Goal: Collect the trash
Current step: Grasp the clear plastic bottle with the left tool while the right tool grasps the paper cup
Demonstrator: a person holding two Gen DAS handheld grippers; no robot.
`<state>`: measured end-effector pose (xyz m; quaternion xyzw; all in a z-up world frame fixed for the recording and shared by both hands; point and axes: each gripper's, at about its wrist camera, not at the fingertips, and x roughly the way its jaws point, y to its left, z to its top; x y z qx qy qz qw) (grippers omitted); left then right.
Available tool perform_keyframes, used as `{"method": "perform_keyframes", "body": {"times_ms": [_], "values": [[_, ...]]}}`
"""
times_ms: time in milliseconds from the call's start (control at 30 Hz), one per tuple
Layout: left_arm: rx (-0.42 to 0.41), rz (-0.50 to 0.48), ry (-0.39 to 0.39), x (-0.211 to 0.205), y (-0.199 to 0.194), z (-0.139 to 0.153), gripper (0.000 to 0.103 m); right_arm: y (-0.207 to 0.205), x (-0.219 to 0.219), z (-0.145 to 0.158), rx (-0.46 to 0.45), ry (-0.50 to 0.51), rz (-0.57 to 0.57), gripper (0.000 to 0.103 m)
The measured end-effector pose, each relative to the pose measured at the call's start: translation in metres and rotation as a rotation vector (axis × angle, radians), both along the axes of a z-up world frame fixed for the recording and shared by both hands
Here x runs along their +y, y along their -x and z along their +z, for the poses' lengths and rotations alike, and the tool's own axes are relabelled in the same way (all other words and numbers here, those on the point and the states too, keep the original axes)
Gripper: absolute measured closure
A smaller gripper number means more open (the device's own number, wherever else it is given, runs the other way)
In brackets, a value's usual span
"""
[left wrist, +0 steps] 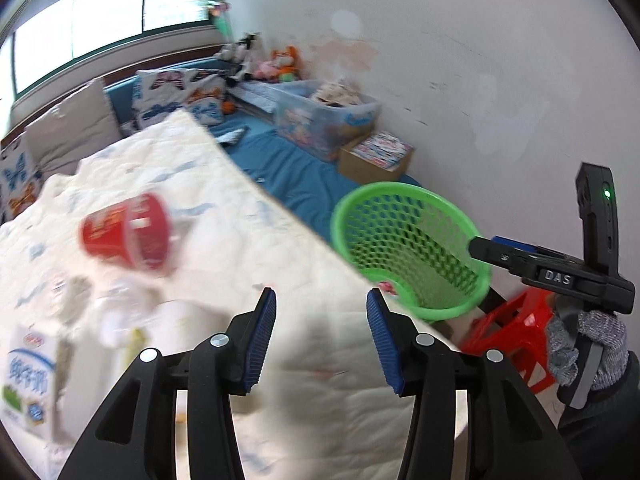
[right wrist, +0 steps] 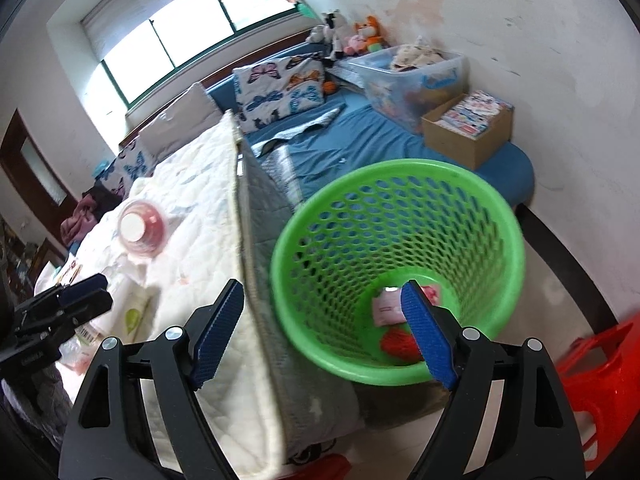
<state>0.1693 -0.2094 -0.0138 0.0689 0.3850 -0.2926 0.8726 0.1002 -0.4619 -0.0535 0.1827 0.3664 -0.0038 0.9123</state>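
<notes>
The green plastic mesh waste basket (right wrist: pixel 400 272) sits straight ahead of my right claw (right wrist: pixel 326 322), leaning against the edge of the bed, with a pink-and-white wrapper (right wrist: pixel 386 308) and a crumpled red scrap (right wrist: pixel 400 342) lying in its bottom. My right claw's blue pads stand wide apart with nothing gripped; one pad is over the white quilted bedcover (right wrist: pixel 192 240), the other over the basket's mouth. My left claw (left wrist: pixel 322 338) is partly open and empty too, hovering over that same bedcover. Ahead and to the left of it I see a red paper cup (left wrist: pixel 128 232) on its side, blurred. Closer in on the left lie crumpled clear plastic (left wrist: pixel 120 308) and a white-and-blue milk carton (left wrist: pixel 30 380). To the right of the left claw, the basket (left wrist: pixel 408 244) stands beyond the bed's edge, with my gloved right hand (left wrist: pixel 588 348) and a red plastic stool (left wrist: pixel 516 332) near it.
</notes>
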Motion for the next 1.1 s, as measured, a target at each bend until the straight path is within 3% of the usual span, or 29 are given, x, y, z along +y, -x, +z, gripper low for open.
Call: {"method": "perform_keyframes", "body": {"times_ms": [200,267,333,533,667,767,1100], "values": [[-0.015,0.123,-0.042,0.056,-0.011,0.011,0.057,-0.010,0.037,0.008,-0.007,0.008,0.069,0.022],[0.008,0.162,-0.058,0.075,-0.019,0.011,0.055,-0.014,0.047,0.011,-0.008,0.012,0.092,0.022],[0.027,0.194,-0.091,0.087,-0.027,0.010,0.044,-0.018,0.058,0.013,-0.012,0.016,0.116,0.021],[0.105,0.222,-0.117,0.118,-0.049,-0.003,0.043,-0.031,0.086,0.015,-0.011,0.018,0.175,0.021],[0.171,0.215,-0.100,0.126,-0.057,-0.012,0.043,-0.037,0.100,0.016,-0.008,0.022,0.204,0.021],[0.166,0.195,-0.123,0.119,-0.059,-0.015,0.040,-0.042,0.105,0.014,-0.002,0.024,0.217,0.021],[0.199,0.185,-0.192,0.109,-0.069,-0.031,0.042,-0.048,0.114,0.006,0.022,0.035,0.237,0.021]]}}
